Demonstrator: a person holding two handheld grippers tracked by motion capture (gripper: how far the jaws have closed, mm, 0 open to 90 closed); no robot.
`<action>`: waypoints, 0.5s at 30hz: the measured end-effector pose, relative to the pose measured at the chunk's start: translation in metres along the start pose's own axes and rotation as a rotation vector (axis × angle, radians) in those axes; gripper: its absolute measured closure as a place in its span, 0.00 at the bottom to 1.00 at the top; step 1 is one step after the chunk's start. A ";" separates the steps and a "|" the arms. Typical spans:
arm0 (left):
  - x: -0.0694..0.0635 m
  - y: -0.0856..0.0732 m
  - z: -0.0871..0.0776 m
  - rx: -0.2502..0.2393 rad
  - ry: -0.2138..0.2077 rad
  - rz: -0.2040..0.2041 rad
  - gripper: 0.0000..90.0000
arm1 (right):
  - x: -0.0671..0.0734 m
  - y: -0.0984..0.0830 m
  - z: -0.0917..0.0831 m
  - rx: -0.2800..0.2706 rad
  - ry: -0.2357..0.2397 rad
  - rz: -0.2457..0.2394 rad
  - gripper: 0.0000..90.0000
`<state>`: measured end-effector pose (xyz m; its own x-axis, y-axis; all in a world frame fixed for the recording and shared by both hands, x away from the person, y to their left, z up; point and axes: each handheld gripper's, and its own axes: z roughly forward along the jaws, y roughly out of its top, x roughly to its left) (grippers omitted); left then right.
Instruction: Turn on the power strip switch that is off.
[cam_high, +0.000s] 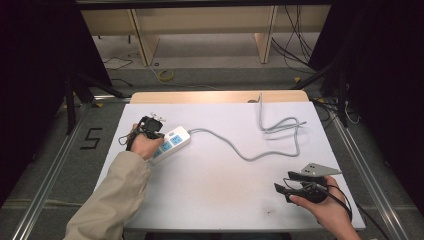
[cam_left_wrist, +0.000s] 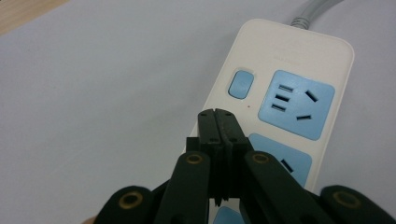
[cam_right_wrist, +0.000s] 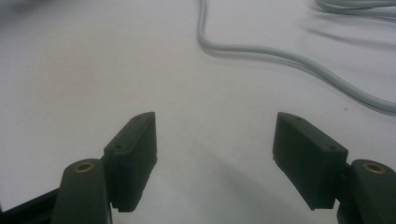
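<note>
A white power strip (cam_high: 172, 141) with blue sockets lies at the table's left, and its grey cable (cam_high: 240, 152) snakes right into loose loops. My left gripper (cam_high: 158, 134) hovers over the strip's near end. In the left gripper view the left gripper (cam_left_wrist: 217, 114) is shut with nothing between its jaws, tips just short of the blue switch (cam_left_wrist: 242, 84) on the strip (cam_left_wrist: 299, 51). My right gripper (cam_high: 283, 182) stands open low over the table's front right. The right gripper (cam_right_wrist: 215, 126) has only bare white table between its jaws, with the cable (cam_right_wrist: 280, 57) curving beyond.
The white board (cam_high: 225, 195) covers the table, with a wooden strip (cam_high: 215, 96) along its far edge. The cable's loops (cam_high: 285, 127) lie at the back right. Dark frames and floor cables surround the table.
</note>
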<state>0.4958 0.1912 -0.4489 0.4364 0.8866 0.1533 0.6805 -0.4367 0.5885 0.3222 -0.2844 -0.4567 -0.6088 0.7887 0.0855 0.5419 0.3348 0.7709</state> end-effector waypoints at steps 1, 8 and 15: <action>0.000 0.000 0.000 -0.003 0.001 -0.001 1.00 | 0.000 0.000 0.000 0.000 0.000 -0.001 0.35; -0.001 0.000 0.001 -0.002 0.004 0.002 1.00 | 0.000 0.000 0.000 0.002 0.000 -0.001 0.35; -0.003 0.001 0.002 0.010 0.013 0.021 1.00 | 0.000 0.000 0.000 0.001 -0.001 -0.002 0.35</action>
<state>0.4966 0.1881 -0.4502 0.4430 0.8790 0.1764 0.6768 -0.4569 0.5772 0.3218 -0.2846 -0.4568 -0.6094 0.7884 0.0837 0.5417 0.3369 0.7701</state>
